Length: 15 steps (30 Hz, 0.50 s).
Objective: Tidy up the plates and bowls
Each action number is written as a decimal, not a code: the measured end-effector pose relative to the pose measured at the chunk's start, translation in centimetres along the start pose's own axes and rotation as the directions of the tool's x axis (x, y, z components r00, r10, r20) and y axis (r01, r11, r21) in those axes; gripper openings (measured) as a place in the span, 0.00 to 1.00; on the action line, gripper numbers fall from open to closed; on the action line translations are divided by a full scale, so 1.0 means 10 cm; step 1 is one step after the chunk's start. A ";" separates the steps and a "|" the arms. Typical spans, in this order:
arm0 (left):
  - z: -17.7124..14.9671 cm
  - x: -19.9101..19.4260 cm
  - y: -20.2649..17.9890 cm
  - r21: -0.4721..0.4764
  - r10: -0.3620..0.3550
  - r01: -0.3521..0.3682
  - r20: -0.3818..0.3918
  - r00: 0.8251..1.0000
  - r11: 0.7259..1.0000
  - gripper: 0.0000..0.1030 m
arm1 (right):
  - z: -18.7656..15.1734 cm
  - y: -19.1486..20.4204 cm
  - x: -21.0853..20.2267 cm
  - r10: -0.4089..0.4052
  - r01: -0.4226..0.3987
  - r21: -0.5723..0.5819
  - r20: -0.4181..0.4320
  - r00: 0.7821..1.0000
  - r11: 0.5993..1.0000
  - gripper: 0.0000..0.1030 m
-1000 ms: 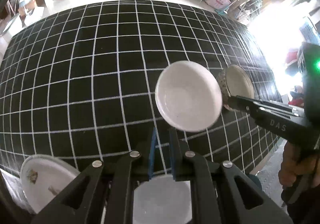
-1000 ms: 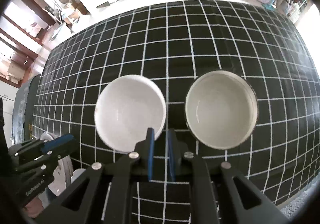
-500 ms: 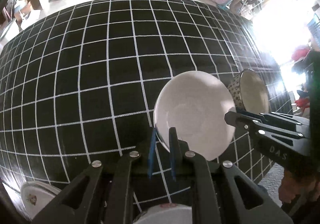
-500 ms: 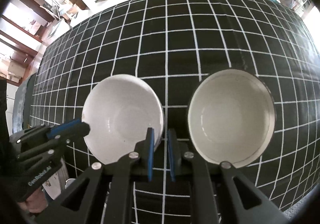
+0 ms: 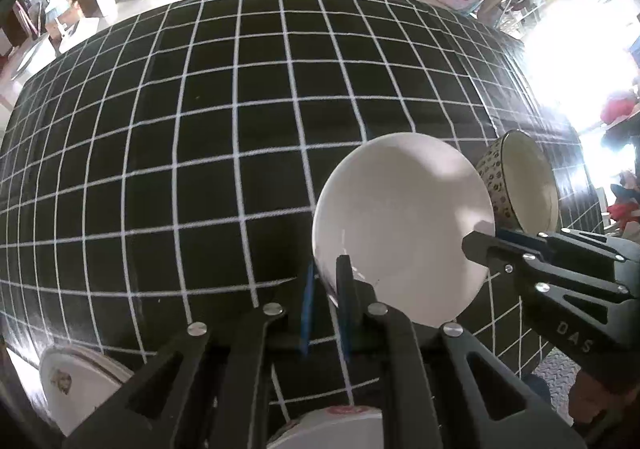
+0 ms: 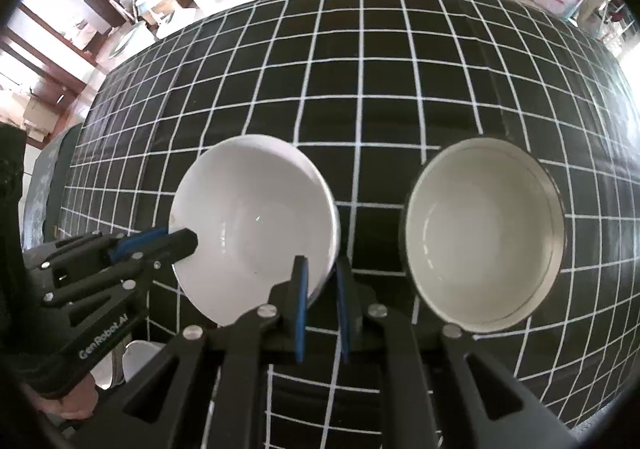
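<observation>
Left wrist view, nearest first: left gripper [image 5: 326,281] has its fingers [image 5: 307,301] narrow and pinched on the near rim of the white bowl [image 5: 404,225], one blue pad outside the wall, the other inside. Below the fingers at the frame bottom, a white dish with a red mark [image 5: 340,425], partly hidden. Bottom left, a decorated plate [image 5: 68,385] at the edge of the surface [image 5: 200,129].

White bowl sits tilted toward the camera on the black grid cloth, right of centre. Right gripper [image 5: 480,249] comes in from the right with its tip at the bowl's right rim; from here cannot tell the finger gap. Just behind the white bowl on the right, the patterned bowl [image 5: 520,185], dark dotted outside, cream inside, touching or nearly touching it.

Right wrist view: right gripper [image 6: 322,273] has fingers [image 6: 301,289] narrow, straddling the right rim of the white bowl [image 6: 256,225], left pad inside, right pad outside. Whether the pads press the wall is hard to tell. Left gripper [image 6: 184,241] reaches into the same bowl from the left. Patterned bowl [image 6: 484,233] stands upright to the right, a visible strip of cloth between the two bowls in this view.

Beyond: rest of the gridded surface [image 6: 360,69], then white cabinets and shelving, blurred.
</observation>
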State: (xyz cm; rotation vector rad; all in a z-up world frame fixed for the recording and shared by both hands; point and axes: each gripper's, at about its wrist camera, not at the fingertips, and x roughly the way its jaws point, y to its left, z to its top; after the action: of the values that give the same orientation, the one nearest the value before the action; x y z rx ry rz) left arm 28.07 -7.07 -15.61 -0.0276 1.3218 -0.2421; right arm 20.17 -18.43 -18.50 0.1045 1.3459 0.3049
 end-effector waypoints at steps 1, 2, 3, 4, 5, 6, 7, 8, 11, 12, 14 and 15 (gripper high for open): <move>-0.04 0.00 0.01 0.001 0.003 -0.003 -0.004 1.000 1.000 0.09 | 0.00 0.02 0.00 0.005 -0.005 -0.003 0.000 1.000 1.000 0.16; -0.06 0.00 0.03 0.004 0.006 -0.006 -0.007 1.000 1.000 0.09 | -0.01 0.04 0.00 0.010 -0.010 -0.007 0.001 1.000 1.000 0.16; -0.10 0.00 0.06 0.006 0.009 -0.009 -0.009 1.000 1.000 0.09 | -0.04 0.04 -0.01 0.016 -0.016 -0.007 0.000 1.000 1.000 0.16; -0.14 -0.01 0.08 0.009 0.009 -0.009 -0.012 1.000 1.000 0.09 | -0.06 0.06 0.00 0.022 -0.022 -0.007 -0.003 1.000 1.000 0.16; -0.15 -0.01 0.10 0.013 0.010 -0.010 -0.015 1.000 1.000 0.09 | -0.07 0.08 0.00 0.027 -0.027 -0.007 -0.005 1.000 1.000 0.16; -0.20 -0.01 0.14 0.016 0.008 -0.007 -0.019 1.000 1.000 0.09 | -0.09 0.11 0.01 0.030 -0.030 -0.012 -0.008 1.000 0.999 0.16; -0.23 -0.02 0.17 0.020 0.004 -0.003 -0.025 1.000 1.000 0.09 | -0.11 0.14 0.01 0.035 -0.035 -0.021 -0.011 0.999 0.999 0.16; -0.26 -0.01 0.20 0.024 0.001 0.000 -0.032 1.000 1.000 0.09 | -0.10 0.15 0.01 0.038 -0.039 -0.027 -0.013 0.999 0.999 0.16; -0.38 0.00 0.31 0.053 -0.002 0.004 -0.048 0.999 0.999 0.10 | -0.12 0.21 0.02 0.053 -0.053 -0.038 -0.016 0.998 0.998 0.16; -0.40 0.01 0.34 0.055 -0.001 0.004 -0.048 0.999 0.998 0.10 | -0.11 0.22 0.02 0.058 -0.059 -0.031 -0.016 0.998 0.998 0.16; -0.42 0.02 0.38 0.057 -0.005 0.008 -0.049 0.999 0.998 0.10 | -0.11 0.24 0.03 0.056 -0.056 -0.020 -0.018 0.998 0.998 0.16; -0.42 0.02 0.40 0.058 -0.005 0.007 -0.045 0.999 0.998 0.10 | -0.10 0.27 0.04 0.043 -0.043 -0.020 -0.018 0.999 0.999 0.16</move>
State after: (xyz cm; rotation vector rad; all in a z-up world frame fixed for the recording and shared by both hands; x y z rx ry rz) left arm 24.71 -2.68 -17.51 0.0228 1.3587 -0.2873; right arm 18.85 -15.86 -18.42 0.1140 1.3594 0.3563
